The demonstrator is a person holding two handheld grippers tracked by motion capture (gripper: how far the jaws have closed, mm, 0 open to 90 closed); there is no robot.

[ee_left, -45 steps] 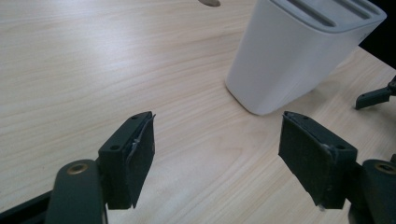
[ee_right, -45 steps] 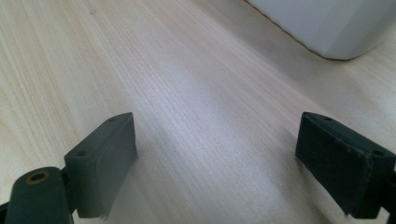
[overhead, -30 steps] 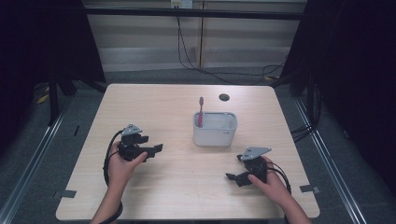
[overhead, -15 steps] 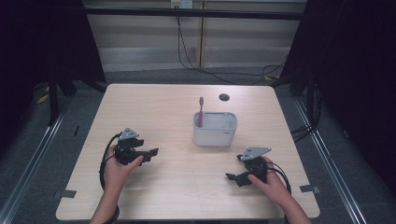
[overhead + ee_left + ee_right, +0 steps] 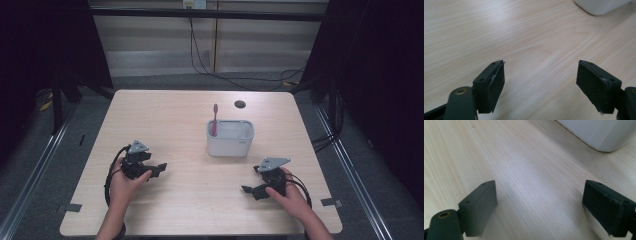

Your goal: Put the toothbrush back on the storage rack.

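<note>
Left gripper [image 5: 159, 168] beside half-cropped holder [image 5: 602, 5]

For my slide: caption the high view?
Two open grippers, left and right, rest on a table near a toothbrush in a white holder.

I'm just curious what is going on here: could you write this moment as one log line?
left gripper: open, empty, low over table | right gripper: open, empty | toothbrush: upright in white holder | holder: untouched, between grippers

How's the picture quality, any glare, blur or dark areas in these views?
High view: light wooden table evenly lit, surroundings nearly black. Left gripper view: soft glare on the wood, white plastic caddy slightly soft. Right gripper view: near black jaws blurred, faint shadow under them.
</note>
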